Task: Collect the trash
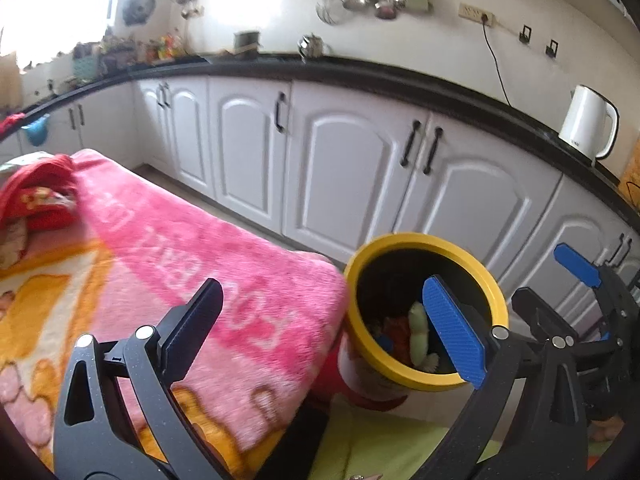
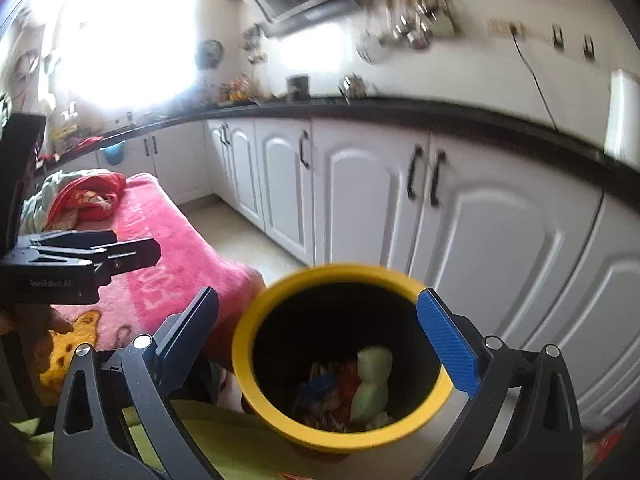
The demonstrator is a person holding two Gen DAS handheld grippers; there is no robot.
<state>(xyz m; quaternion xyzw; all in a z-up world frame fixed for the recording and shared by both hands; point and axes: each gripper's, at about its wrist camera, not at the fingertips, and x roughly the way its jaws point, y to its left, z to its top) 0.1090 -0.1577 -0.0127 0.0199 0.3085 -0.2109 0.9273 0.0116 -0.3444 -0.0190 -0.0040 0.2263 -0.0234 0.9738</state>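
Observation:
A bin with a yellow rim [image 1: 400, 240] [image 2: 340, 272] stands by the corner of the pink blanket. At its bottom lies trash: a pale green piece [image 1: 420, 332] [image 2: 372, 384] among red and blue scraps. My left gripper [image 1: 324, 328] is open and empty above the blanket's edge, its blue pad in front of the bin's mouth. It also shows at the left of the right wrist view, as the left gripper [image 2: 138, 245]. My right gripper [image 2: 320, 340] is open and empty, hovering over the bin's mouth. In the left wrist view the right gripper [image 1: 560, 288] sits just right of the bin.
The pink blanket [image 1: 180, 240] [image 2: 180, 216] covers a table on the left, with a red cloth bundle [image 1: 36, 196] [image 2: 88, 196] at its far end. White cabinets [image 1: 344, 168] under a black counter run behind, with a white kettle [image 1: 588, 124] on it. A yellow-green surface [image 1: 380, 440] lies below the grippers.

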